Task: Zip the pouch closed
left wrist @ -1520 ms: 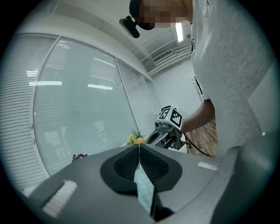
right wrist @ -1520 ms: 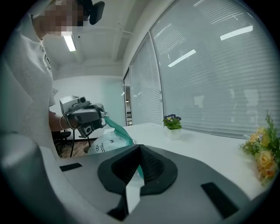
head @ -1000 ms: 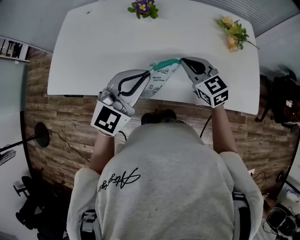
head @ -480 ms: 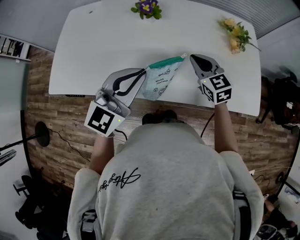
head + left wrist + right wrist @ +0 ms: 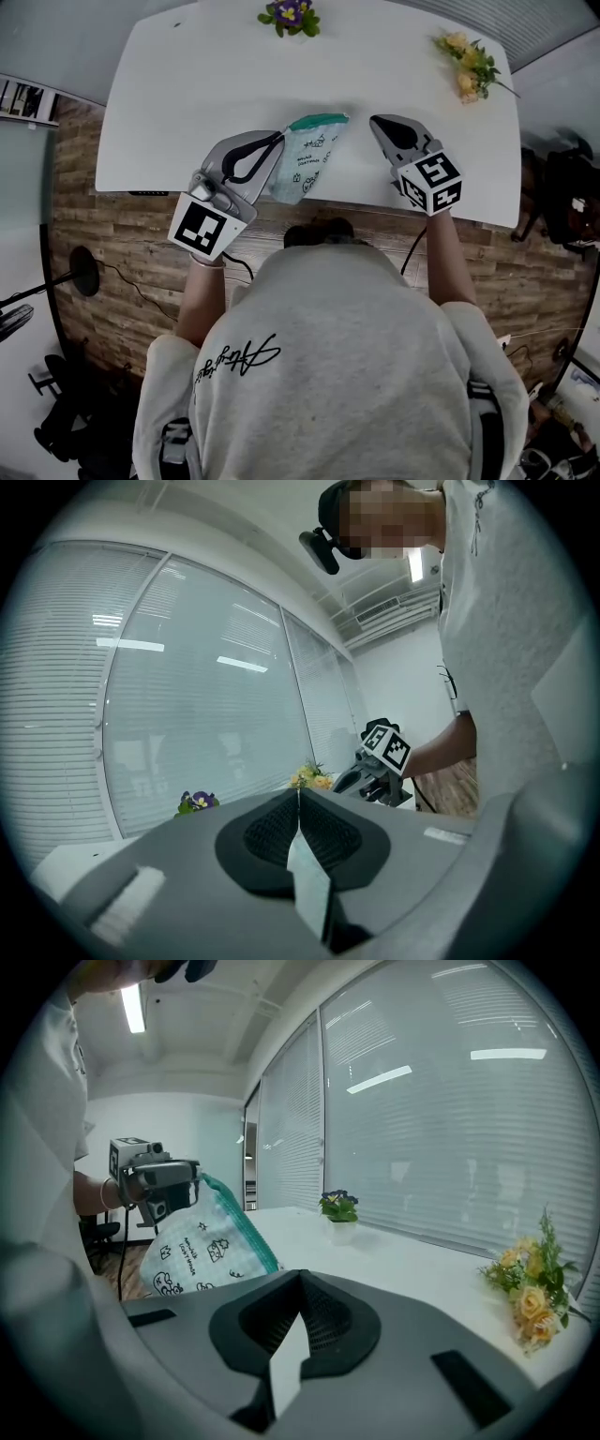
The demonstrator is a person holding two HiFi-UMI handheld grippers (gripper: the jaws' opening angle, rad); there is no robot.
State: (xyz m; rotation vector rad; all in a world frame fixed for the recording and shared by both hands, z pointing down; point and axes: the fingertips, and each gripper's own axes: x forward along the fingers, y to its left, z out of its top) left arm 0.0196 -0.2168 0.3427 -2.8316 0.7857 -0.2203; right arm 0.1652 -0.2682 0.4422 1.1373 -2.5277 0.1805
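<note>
In the head view the left claw (image 5: 278, 141) pinches a top corner of the pouch (image 5: 305, 161) over the near edge of the surface (image 5: 187, 84), and the right claw (image 5: 377, 121) waits nearby, closed on nothing. The left gripper view shows its jaws pressed together, with the pouch out of sight. The right gripper view shows pale fabric with small drawings and a teal zip band that looks shut, so zipping seems done and laying the pouch down comes next.

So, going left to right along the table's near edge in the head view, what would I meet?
left gripper → pouch, held in its jaws → right gripper
</note>
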